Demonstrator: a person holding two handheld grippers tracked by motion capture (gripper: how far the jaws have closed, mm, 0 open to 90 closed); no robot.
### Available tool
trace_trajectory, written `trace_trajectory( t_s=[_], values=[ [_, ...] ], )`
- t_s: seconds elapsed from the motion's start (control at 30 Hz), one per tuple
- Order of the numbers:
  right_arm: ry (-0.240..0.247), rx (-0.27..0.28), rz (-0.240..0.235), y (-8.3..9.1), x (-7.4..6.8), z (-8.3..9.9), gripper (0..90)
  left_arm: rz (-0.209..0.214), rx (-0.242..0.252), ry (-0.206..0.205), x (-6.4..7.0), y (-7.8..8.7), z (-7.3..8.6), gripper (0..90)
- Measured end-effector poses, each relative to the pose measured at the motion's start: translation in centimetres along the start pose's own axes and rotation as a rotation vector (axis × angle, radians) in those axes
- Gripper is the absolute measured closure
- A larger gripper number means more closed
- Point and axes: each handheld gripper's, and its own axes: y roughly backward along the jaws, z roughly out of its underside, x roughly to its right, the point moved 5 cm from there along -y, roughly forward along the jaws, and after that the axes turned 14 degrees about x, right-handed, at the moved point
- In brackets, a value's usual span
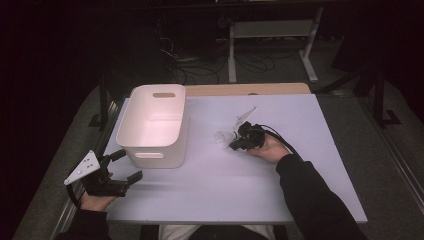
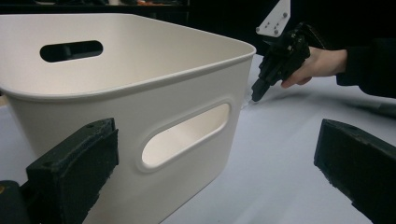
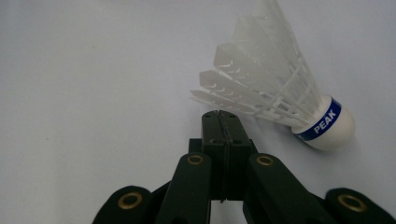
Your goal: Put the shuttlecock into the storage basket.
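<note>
While lying on its side on the pale table [image 1: 280, 195], showing as a white feathered shuttlecock [image 3: 280, 93] with a rounded white cork cap and a blue band reading PEAK. Resting near the table's middle, at about three o'clock from the white bin [image 1: 155, 125] and well apart from it. Pointing its cap toward four o'clock in the right gripper view, feathers fanning toward eleven.

Sitting pressed together, empty, the right gripper [image 3: 220, 122] jaws, tips just beside the feather skirt at its seven o'clock side; touching or not, cannot tell. Holding wide apart, the left gripper [image 2: 215, 172] jaws, near the bin's front wall with its oval handle slot, at the table's seven o'clock corner in the high view.

Leaving broad bare table at six o'clock and three o'clock of the shuttlecock; crowding only at nine o'clock, by the bin.

Looking smooth and matte, the tabletop; glossy moulded plastic with rounded corners, the bin; stiff ribbed vanes, the feathers; blocky black jaws with brass rivets.
</note>
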Motion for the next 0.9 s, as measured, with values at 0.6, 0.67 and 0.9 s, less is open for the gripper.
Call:
trace_trajectory(
  t_s=[0.6,0.67,0.9],
  values=[
    [-0.033,0.045,0.013,-0.5,1.3,-0.9,89.3,0.0,-0.002,0.0,0.0,0.0,0.0,0.0],
    [-0.029,0.044,0.012,-0.7,1.3,-1.1,89.3,0.0,-0.002,0.0,0.0,0.0,0.0,0.0],
    [-0.021,0.046,0.01,-1.3,1.2,-1.9,89.3,0.0,-0.003,0.0,0.0,0.0,0.0,0.0]
  ],
)
